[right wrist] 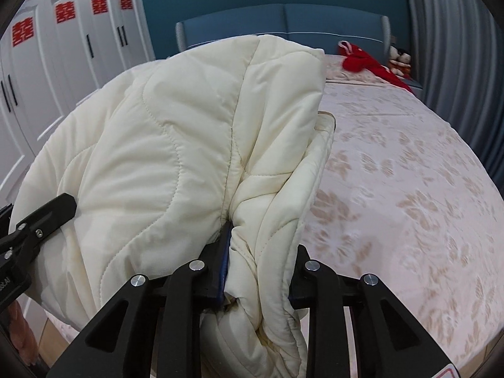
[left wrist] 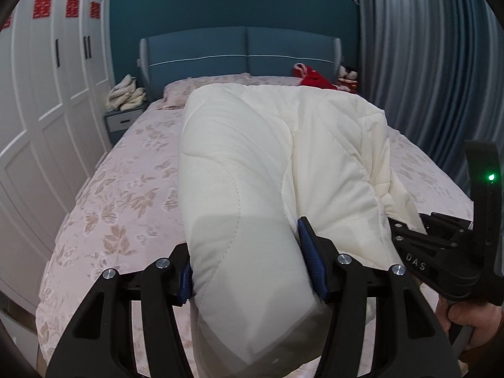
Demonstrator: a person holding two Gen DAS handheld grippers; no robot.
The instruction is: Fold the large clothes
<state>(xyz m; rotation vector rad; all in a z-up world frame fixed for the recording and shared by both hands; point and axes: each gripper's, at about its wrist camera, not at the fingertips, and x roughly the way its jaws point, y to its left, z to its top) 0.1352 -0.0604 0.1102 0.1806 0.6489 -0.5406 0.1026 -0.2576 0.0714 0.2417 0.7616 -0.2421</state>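
Bed [left wrist: 126, 189], pink floral sheet; blue headboard [left wrist: 239, 50] at twelve o'clock, white wardrobe [left wrist: 47, 94] at nine, grey curtain [left wrist: 425, 63] at three. Cream quilted coat [left wrist: 267, 157] lies bunched mid-bed. My left gripper [left wrist: 249, 271] clamps one thick fold; my right gripper [right wrist: 258, 271] pinches another.

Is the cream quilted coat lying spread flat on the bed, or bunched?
Bunched: the cream quilted coat is gathered in thick folds, clamped by both grippers.
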